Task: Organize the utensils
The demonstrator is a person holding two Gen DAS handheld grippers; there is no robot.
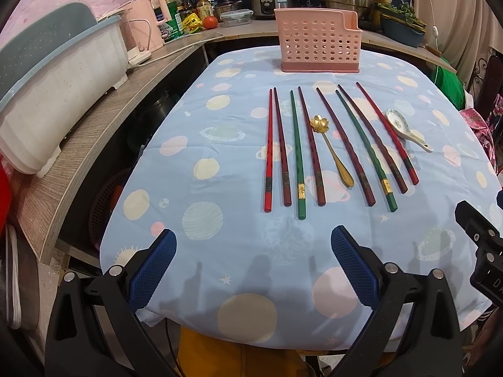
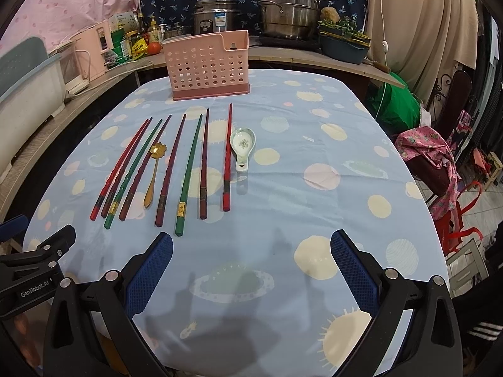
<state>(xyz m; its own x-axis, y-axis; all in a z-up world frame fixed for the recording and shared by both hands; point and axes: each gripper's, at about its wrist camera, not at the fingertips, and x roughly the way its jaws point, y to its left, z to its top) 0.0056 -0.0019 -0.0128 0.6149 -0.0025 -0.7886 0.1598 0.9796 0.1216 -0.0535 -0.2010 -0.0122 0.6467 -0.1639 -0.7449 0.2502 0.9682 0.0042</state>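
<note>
On tablecloth (image 1: 220, 144): chopsticks (image 1: 300, 154) + 2 spoons (in row) | pink holder (image 1: 317, 42) behind, unobstructed | both tongs spread, empty

Eight chopsticks (image 1: 323, 147) lie side by side on the table (image 1: 220, 157), in front of the utensil holder (image 1: 317, 42). A metal spoon (image 1: 330, 150) lies between the middle chopsticks. A ceramic spoon (image 1: 405, 128) lies just right of the row.

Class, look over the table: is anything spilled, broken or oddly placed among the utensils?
Nothing spilled or broken. One oddity: the gold spoon lies among the chopsticks, while the ceramic spoon sits apart at the row's right end. The pink holder stands upright.
</note>
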